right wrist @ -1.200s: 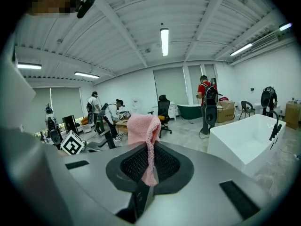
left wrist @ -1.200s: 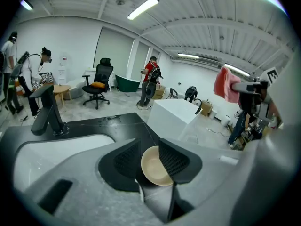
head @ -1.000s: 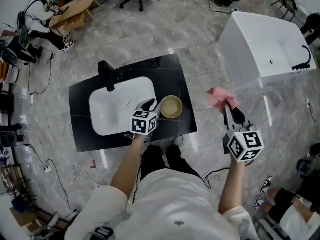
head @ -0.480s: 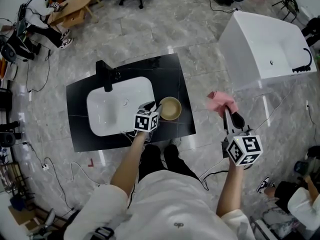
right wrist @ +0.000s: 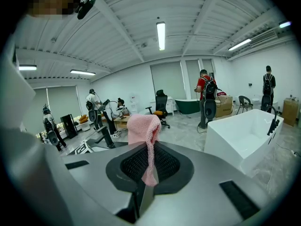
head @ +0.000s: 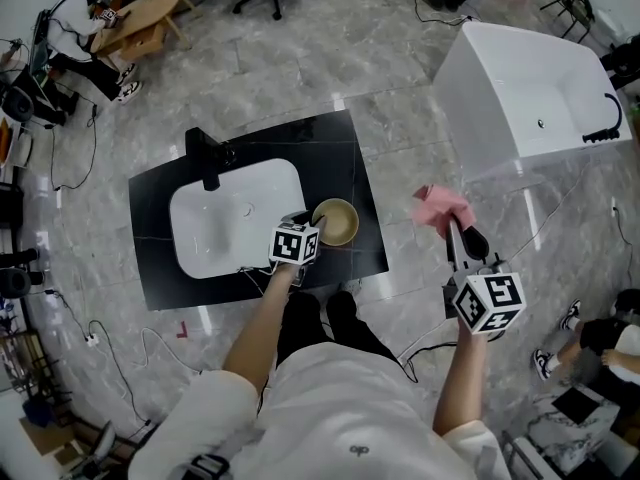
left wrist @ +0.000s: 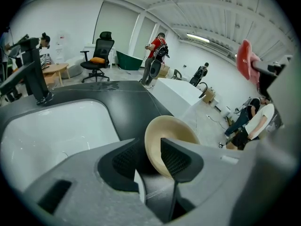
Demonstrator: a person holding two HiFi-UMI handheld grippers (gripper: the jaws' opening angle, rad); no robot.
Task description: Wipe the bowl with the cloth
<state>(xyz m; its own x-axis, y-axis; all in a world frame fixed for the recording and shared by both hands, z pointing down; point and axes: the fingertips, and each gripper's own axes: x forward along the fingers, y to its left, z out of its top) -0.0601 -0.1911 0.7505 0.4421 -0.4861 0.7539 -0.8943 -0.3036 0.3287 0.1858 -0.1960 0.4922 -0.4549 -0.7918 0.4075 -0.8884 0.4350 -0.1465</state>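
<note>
Fingers [left wrist: 176, 161] of our left gripper [head: 303, 218], just opened wide, straddle the rim of the bowl [head: 338, 223] to steady it, while our right gripper [head: 451, 224] pinches the cloth [head: 440, 205] ready.

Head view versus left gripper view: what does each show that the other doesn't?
Head view only: the whole black counter and the person's arms. Left gripper view only: the left claw, its jaws just opened wider, apart and astride the bowl's near rim. Both: bowl, white sink, faucet, and the pink cloth in the right claw.

light: bright ceiling strips [right wrist: 161, 36] | glare: glossy floor [head: 300, 68] | edges: fisheye-warped, dark vignette
</note>
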